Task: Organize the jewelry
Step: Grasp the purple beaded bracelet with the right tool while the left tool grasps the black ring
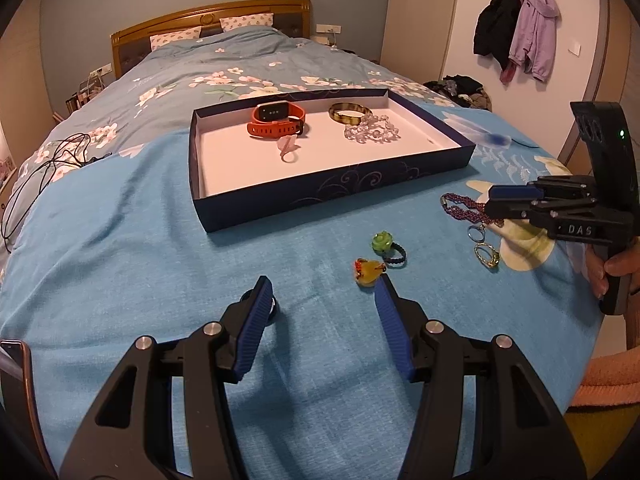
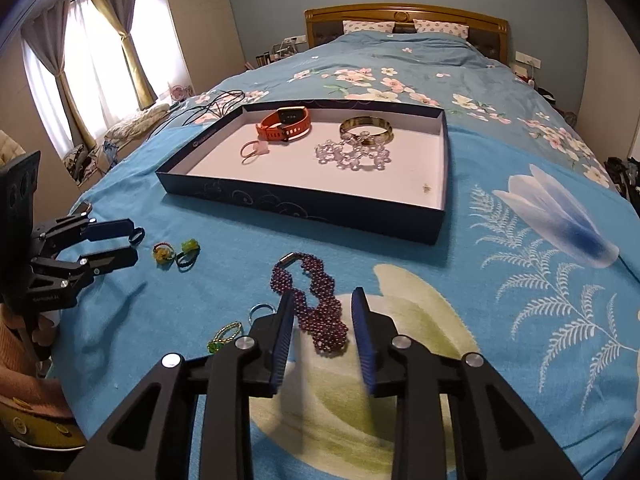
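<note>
A bed covered by a bright blue flowered blanket (image 2: pixel 500 272) carries a shallow dark blue cardboard tray with a white floor (image 2: pixel 440 216), set toward the foot of the bed. Inside the tray lie an orange rubber-strapped watch (image 2: pixel 285 123), a pink ring (image 2: pixel 253 150), a brown and gold bangle (image 2: pixel 366 128) and a clear crystal bead bracelet (image 2: pixel 352 157). On the blanket between the tray and the foot edge, the right gripper (image 2: pixel 322 312) has its blue-padded fingers apart on either side of a purple beaded bracelet (image 2: pixel 316 300) lying flat; the pads do not press it. Just left of it lie a thin silver ring (image 2: pixel 260 311) and a gold ring with a green stone (image 2: pixel 224 336). Farther left, the left gripper (image 1: pixel 324 292) stands open over bare blanket, near a yellow amber-like ring (image 1: pixel 368 270) and a green flower ring on a dark band (image 1: pixel 386 246).
</note>
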Action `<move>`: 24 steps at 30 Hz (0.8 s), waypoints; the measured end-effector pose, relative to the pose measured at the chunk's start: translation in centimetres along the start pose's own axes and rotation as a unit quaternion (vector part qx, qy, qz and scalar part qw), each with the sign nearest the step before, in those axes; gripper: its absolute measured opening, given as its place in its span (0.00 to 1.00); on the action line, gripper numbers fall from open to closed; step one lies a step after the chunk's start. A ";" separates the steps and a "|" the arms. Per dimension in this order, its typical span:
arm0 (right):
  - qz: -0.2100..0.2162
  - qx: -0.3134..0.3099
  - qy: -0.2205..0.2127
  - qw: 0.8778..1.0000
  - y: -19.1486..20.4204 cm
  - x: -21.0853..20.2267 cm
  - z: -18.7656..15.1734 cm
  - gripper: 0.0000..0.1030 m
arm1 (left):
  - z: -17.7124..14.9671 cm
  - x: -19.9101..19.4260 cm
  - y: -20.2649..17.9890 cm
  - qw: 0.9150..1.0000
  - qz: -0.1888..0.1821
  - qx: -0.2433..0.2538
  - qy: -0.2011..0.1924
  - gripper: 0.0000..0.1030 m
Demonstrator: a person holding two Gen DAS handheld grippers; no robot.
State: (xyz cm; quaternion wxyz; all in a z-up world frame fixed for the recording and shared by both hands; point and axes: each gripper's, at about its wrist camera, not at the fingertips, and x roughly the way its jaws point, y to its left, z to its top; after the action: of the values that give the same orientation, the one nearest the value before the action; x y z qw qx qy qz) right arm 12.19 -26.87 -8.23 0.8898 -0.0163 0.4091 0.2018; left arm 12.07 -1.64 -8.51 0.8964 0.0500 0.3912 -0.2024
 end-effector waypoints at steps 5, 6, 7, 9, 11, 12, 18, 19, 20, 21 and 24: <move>-0.006 0.000 0.009 1.000 0.0 0.5 0.0 0.27 | -0.1 -0.5 0.6 1.000 0.013 -0.008 -0.005 0.51; -0.007 0.000 0.011 1.000 0.0 0.6 0.0 0.27 | -0.1 -0.6 0.9 1.000 0.016 -0.010 -0.006 0.51; -0.009 0.000 0.015 1.000 0.0 0.8 0.0 0.27 | -0.1 -0.7 1.1 1.000 0.019 -0.012 -0.006 0.51; -0.012 -0.003 0.016 1.000 0.1 0.8 0.0 0.27 | -0.2 -0.9 1.5 1.000 0.024 -0.016 -0.007 0.51; -0.015 -0.010 0.017 1.000 0.3 0.9 0.0 0.26 | -0.3 -0.9 1.7 0.999 0.027 -0.018 -0.006 0.51; -0.018 -0.013 0.018 1.000 0.4 1.0 0.0 0.25 | -0.3 -0.9 1.8 0.999 0.029 -0.019 -0.004 0.51; -0.020 -0.014 0.018 1.000 0.3 1.0 0.1 0.12 | -0.5 -0.5 2.2 0.999 0.037 -0.023 0.007 0.51; -0.018 -0.013 0.018 1.000 0.3 1.0 0.1 0.12 | -0.5 -0.4 2.3 0.999 0.037 -0.022 0.010 0.51; -0.017 -0.012 0.017 1.000 0.2 1.0 0.1 0.12 | -0.5 -0.3 2.3 0.999 0.038 -0.022 0.011 0.51; -0.017 -0.012 0.017 1.000 0.2 0.9 0.1 0.12 | -0.5 -0.2 2.4 0.999 0.039 -0.021 0.014 0.51; -0.018 -0.010 0.013 1.000 0.1 0.8 0.1 0.12 | -0.5 0.3 2.6 0.999 0.036 -0.025 0.024 0.51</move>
State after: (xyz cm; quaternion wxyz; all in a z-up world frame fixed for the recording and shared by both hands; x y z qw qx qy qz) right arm 12.70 -26.53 -8.69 0.8875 -0.0357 0.4184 0.1895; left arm 12.90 0.76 -9.25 0.8943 0.0467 0.4154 -0.1594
